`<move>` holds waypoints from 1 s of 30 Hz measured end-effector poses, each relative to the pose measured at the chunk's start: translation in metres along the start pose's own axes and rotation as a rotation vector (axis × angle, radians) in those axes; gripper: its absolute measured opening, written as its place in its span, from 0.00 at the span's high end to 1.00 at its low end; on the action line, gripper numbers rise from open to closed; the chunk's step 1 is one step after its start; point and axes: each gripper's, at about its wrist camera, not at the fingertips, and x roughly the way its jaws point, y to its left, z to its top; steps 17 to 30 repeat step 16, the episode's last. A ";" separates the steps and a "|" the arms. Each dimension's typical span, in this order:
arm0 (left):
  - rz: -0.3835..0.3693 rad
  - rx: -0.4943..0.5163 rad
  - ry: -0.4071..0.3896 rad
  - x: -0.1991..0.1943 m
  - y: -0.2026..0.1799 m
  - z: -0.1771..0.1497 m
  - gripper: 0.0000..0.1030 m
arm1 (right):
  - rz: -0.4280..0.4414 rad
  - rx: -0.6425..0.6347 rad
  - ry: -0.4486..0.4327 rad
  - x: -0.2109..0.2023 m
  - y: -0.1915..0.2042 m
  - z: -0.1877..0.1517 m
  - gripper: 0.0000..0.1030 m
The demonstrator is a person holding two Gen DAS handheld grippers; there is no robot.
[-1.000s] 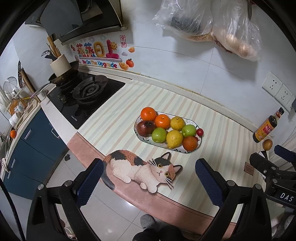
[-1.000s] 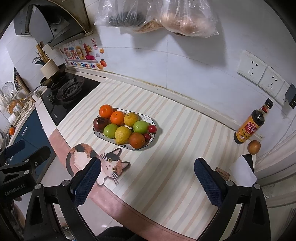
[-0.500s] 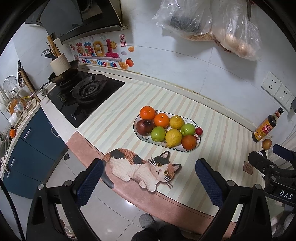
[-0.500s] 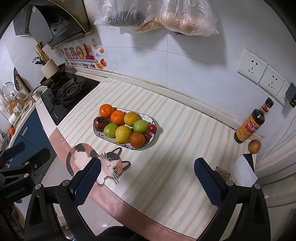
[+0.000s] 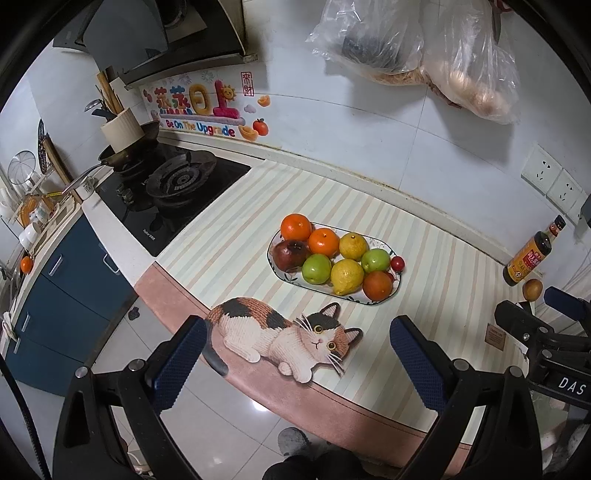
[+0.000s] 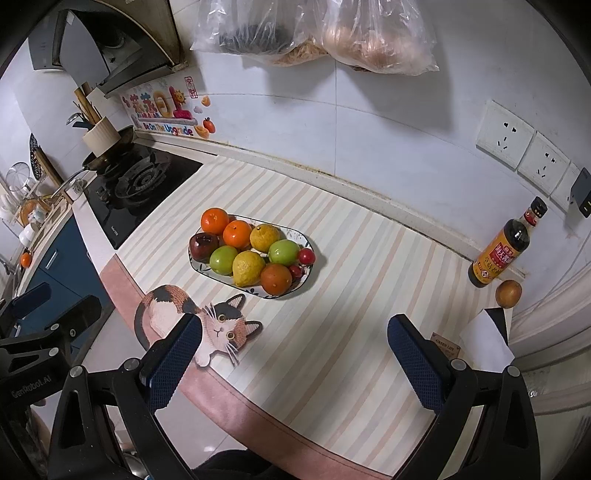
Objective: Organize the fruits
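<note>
An oval patterned plate (image 5: 276,271) (image 6: 309,275) on the striped counter holds several fruits: oranges (image 5: 295,226) (image 6: 214,220), a dark red apple (image 5: 290,254), green apples (image 5: 316,268) (image 6: 283,252), lemons (image 5: 346,276) (image 6: 248,268) and small red cherry tomatoes (image 5: 397,263) (image 6: 306,256). My left gripper (image 5: 297,363) is open and empty, held back above the counter's front edge near the cat mat. My right gripper (image 6: 295,362) is open and empty, above the counter to the right of the plate.
A cat-shaped mat (image 5: 284,334) (image 6: 192,321) lies at the counter's front edge. A gas stove (image 5: 173,188) with a pan is at the left. A sauce bottle (image 6: 504,251) and a small brown fruit (image 6: 508,293) stand at the right wall. Plastic bags (image 6: 317,33) hang above.
Both views shifted very slightly; the plate and fruits stay put. Both grippers remain open and empty.
</note>
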 end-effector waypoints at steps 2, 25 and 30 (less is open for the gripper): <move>-0.001 -0.002 0.000 0.000 0.000 0.000 0.01 | 0.002 0.000 0.001 0.000 -0.001 0.000 0.01; 0.004 0.002 -0.018 -0.008 0.000 0.002 0.01 | 0.001 -0.003 0.000 -0.001 0.000 0.001 0.01; 0.004 0.002 -0.018 -0.008 0.000 0.002 0.01 | 0.001 -0.003 0.000 -0.001 0.000 0.001 0.01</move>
